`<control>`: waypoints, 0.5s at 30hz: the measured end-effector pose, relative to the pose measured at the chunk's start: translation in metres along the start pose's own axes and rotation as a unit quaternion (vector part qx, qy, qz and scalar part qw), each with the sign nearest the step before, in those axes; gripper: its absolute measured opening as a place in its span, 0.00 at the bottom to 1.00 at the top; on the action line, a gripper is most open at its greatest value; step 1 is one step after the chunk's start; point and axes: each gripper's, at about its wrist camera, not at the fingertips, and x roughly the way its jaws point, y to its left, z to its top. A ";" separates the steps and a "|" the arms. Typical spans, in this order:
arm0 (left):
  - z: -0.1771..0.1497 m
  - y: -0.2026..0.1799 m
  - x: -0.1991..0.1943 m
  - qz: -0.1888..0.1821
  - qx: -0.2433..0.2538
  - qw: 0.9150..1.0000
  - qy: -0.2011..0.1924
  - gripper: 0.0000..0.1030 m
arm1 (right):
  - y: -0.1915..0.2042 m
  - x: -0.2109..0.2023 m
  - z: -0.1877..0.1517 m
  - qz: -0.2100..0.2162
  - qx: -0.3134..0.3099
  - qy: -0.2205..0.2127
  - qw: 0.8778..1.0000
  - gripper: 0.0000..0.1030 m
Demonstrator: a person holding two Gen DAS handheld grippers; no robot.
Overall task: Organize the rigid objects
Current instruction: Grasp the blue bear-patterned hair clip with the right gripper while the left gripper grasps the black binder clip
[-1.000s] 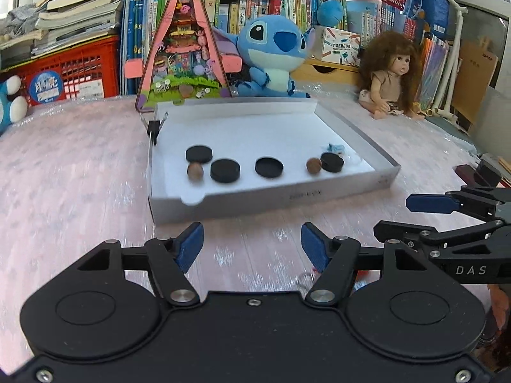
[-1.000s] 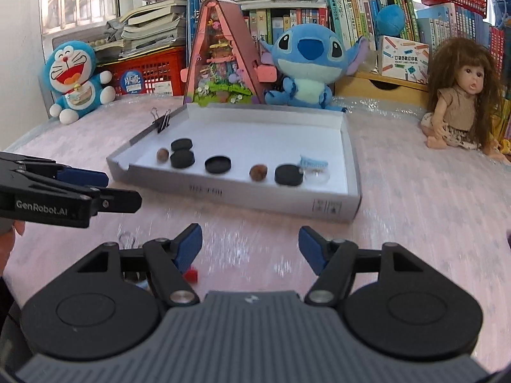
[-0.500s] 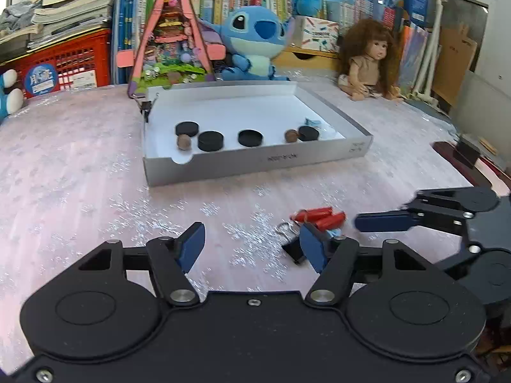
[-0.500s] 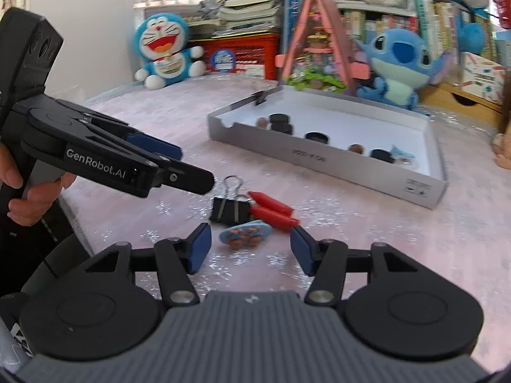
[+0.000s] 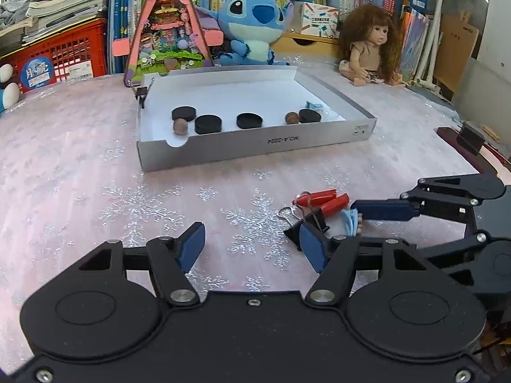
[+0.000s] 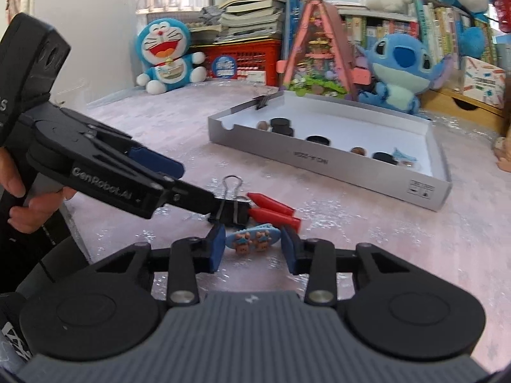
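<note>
The right gripper sits low over the bench, its fingers closing in on a little blue hair clip with two bear faces on it. The clip lies flat on the bench between the two blue pads; there is a sliver of space on its left end, while on the right end I cannot tell whether the pad already touches it.

Just behind the clip lie two red crayons side by side, and against their blunt ends a black binder clip with its wire handle up.

The left gripper comes in from the other side, held in a person's hand. Its fingers stand apart with nothing between them, and from the right camera one fingertip reaches right up to the binder clip, touching it or nearly so.

Further back on the bench rests a shallow white box. Inside it sit four black discs, two brown nuts and a small blue thing in the far corner, too small to make out. Another binder clip is pinched on the box's rim.
</note>
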 end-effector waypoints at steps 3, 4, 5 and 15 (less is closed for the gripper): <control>-0.001 -0.003 0.003 -0.001 0.006 1.000 0.001 0.62 | -0.005 -0.005 -0.001 -0.026 0.010 -0.008 1.000 0.42; -0.002 -0.004 0.005 0.004 0.009 1.000 0.002 0.62 | -0.008 -0.006 -0.001 -0.036 0.015 -0.009 0.999 0.42; -0.002 -0.005 0.006 0.010 0.013 1.000 0.001 0.62 | -0.010 -0.006 -0.001 -0.045 0.019 -0.010 0.999 0.42; 0.003 -0.001 0.014 0.063 0.011 0.998 -0.012 0.63 | -0.013 -0.001 -0.001 -0.120 0.033 -0.015 0.992 0.42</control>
